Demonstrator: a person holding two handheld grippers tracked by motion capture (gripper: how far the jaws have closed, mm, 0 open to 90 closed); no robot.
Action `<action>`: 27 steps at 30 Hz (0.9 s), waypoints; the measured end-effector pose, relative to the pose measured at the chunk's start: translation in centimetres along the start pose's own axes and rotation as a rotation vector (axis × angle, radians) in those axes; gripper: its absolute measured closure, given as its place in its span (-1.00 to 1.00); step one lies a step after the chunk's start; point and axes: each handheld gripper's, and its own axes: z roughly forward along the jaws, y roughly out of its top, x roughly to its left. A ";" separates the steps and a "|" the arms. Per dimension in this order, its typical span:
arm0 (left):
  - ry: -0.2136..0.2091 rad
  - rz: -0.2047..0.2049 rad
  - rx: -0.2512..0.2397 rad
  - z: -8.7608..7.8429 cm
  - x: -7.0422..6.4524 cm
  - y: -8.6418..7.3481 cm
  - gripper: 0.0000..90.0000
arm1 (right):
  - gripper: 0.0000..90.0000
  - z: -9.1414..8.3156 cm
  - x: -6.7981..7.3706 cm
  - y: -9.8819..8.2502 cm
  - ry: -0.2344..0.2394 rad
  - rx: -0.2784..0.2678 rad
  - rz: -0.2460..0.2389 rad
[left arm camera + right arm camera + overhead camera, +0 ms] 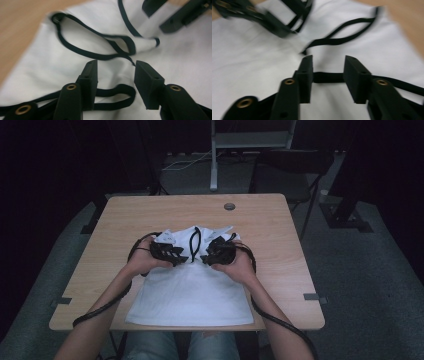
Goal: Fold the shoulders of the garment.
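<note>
Both sets of jaws are about half open right now and neither is pinching anything, as far as I can see. On my left gripper (115, 75) a loop of black strap (117, 93) runs across the gap between the jaws, but the pads aren't pressing on it. Same deal on my right gripper (328, 72): a stretch of the strap (328, 77) lies crosswise in the gap, loose, with daylight on both sides.

What I'm working on is the white top (192, 290) with the black trim, lying flat on the wooden table (280, 230). From the high view its long axis runs 12 to 6, hem at the near edge at 6, straps up at 12. Both grippers sit on the strap end, left gripper (172, 254) at roughly 10 o'clock from the middle of the garment, right gripper (212, 252) at roughly 1. They're close together, the neckline trim (195, 242) between them.

What matters for the next grab, I reckon: the straps lie right under and just ahead of the jaws, so each hand is equally near its own side. The left gripper view is a bit blurry, so I can't swear the strap isn't brushing a pad.
</note>
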 end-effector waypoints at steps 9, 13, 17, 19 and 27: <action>0.256 -0.160 0.012 -0.6 7.4 -0.9 0.15 | 0.19 -1.6 -8.4 -0.6 -0.266 0.026 0.221; 0.302 -0.196 0.051 0.9 9.1 -2.0 0.15 | 0.14 -0.4 -9.6 -1.1 -0.291 0.067 0.236; 0.332 -0.222 0.047 1.9 9.6 -2.9 0.16 | 0.28 0.7 -9.9 -1.4 -0.304 0.077 0.244; 0.344 -0.237 0.042 2.3 9.7 -3.2 0.18 | 0.48 1.1 -9.9 -1.6 -0.306 0.078 0.260; 0.416 -0.223 0.072 2.7 9.9 -2.8 0.24 | 0.69 1.5 -10.4 -2.5 -0.327 0.057 0.326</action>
